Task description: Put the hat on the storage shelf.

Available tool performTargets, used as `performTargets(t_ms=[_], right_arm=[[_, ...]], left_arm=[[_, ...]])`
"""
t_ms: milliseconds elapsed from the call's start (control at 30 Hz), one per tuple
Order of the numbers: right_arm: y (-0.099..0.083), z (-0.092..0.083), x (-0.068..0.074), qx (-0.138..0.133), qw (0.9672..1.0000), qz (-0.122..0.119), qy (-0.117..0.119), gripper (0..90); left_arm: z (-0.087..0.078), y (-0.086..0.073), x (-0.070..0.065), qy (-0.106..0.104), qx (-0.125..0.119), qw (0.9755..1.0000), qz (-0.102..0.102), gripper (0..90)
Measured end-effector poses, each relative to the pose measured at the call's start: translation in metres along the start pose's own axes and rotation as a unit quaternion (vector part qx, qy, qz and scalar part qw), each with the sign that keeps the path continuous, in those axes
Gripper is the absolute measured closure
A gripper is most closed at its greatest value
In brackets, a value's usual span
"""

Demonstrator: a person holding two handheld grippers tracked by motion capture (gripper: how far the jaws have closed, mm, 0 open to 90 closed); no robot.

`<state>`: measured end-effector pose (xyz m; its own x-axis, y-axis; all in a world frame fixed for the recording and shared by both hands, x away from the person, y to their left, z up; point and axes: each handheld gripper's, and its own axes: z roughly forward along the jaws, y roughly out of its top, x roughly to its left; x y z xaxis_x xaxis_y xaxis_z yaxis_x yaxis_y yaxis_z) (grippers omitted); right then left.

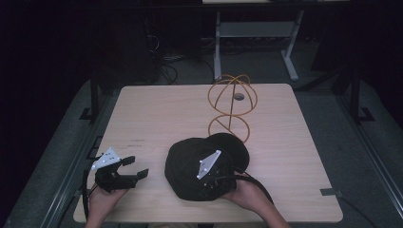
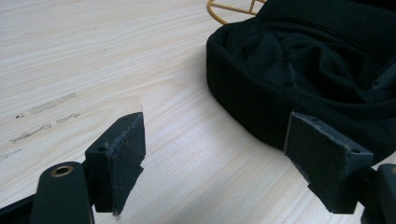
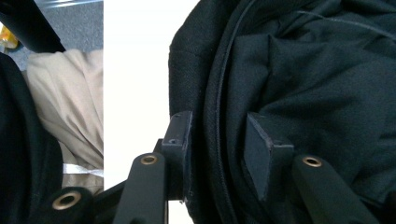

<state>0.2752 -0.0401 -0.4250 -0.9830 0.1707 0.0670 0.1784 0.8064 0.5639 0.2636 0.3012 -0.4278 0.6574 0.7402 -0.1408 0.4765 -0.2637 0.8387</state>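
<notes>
One broad, pale wooden table point(image 1: 157, 114) carries everything here, and the work in hand looks like getting the black fabric baseball cap point(image 1: 199, 168) onto the yellow wire hat stand point(image 1: 231, 107). The cap lies upside down at the near middle of the table, its opening facing up and its brim toward the stand, which rises just behind it.

The right gripper point(image 3: 217, 144) straddles the cap's rim at the near edge: one jaw sits outside the band, the other inside the crown, with fabric and a seam between them. The jaws look close to pinching the band, though I cannot tell whether they press it firmly. For a good lift, I judge the pinch should land on the stiff band, not the loose lining, or the cap will sag and slip.

The left gripper point(image 2: 219, 154) rests low on the table at the near left, jaws spread wide and holding nothing, aimed at the cap's side wall and just short of it. It would do well to take the opposite rim, so both grips can turn the cap over and lower its crown squarely onto the wire dome.
</notes>
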Motion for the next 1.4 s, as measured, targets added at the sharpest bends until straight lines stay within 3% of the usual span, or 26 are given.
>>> performTargets(t_ms=[300,467,767,967,1067,1133,1400], right_arm=[[0.001,0.005,0.001,0.003,1.0000,-0.004,-0.007,66.6],[0.001,0.004,0.005,0.001,0.9999,-0.013,-0.004,78.2],[0.002,-0.002,0.006,-0.013,0.9998,-0.012,-0.005,80.0],[0.009,-0.031,0.005,-0.062,0.9980,0.001,-0.010,79.9],[0.014,-0.042,0.006,-0.068,0.9975,-0.002,-0.022,79.9],[0.016,-0.049,0.007,-0.075,0.9970,-0.006,-0.021,79.8],[0.025,-0.077,0.004,-0.105,0.9942,0.011,-0.022,79.9]], left_arm=[[0.001,0.000,-0.001,-0.002,0.005,1.0000,0.004,20.1],[0.002,0.000,-0.002,-0.004,0.006,1.0000,0.004,20.1],[0.002,0.000,-0.002,-0.006,0.007,0.9999,0.004,20.1],[0.006,0.003,-0.006,-0.026,-0.002,0.9996,-0.001,20.0],[0.006,0.004,-0.009,-0.035,-0.010,0.9993,0.002,20.0],[0.008,0.008,-0.016,-0.054,-0.023,0.9983,0.007,20.0],[0.015,0.014,-0.029,-0.093,-0.032,0.9949,0.025,19.5]])
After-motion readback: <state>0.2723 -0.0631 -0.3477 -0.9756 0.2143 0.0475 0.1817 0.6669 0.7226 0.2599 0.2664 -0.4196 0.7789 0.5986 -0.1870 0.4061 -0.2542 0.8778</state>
